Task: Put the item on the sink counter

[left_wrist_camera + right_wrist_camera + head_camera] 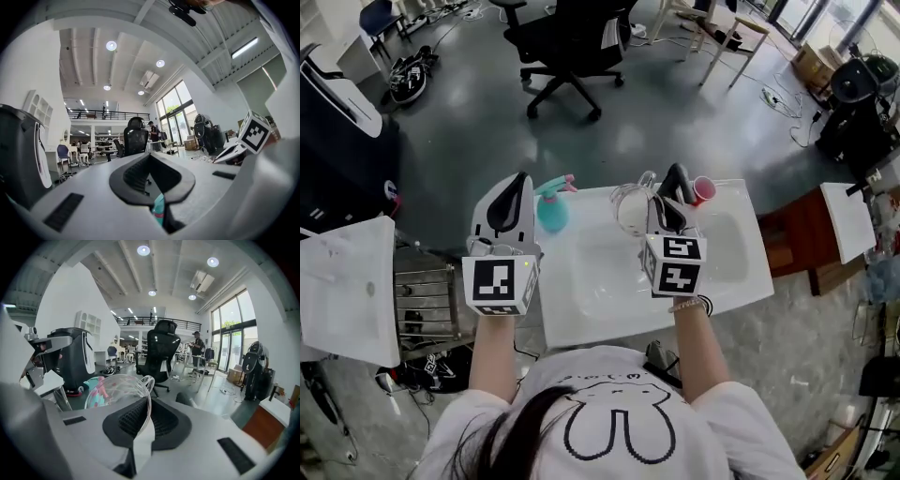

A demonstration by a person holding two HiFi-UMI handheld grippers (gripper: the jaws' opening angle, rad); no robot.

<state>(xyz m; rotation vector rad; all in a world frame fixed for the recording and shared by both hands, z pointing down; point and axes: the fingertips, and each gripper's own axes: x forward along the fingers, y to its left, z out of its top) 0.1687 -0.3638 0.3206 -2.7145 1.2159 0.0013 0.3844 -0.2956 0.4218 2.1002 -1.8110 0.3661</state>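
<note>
A clear glass cup (630,208) with a handle hangs over the white sink counter (581,291). My right gripper (672,180) is shut on its rim. In the right gripper view the cup's wall (119,390) runs down between the pads of the right gripper (146,420). My left gripper (517,183) is held over the counter's left edge, shut and with nothing in it. A teal spray bottle (551,208) with a pink trigger stands on the counter's far left corner. It shows through the slit below the left gripper (152,180) as a teal spray bottle (159,210).
A pink cup (703,190) stands at the counter's far right. A black office chair (567,47) is on the floor beyond. Another white sink top (347,291) and a metal rack (427,300) are at the left, a brown cabinet (802,239) at the right.
</note>
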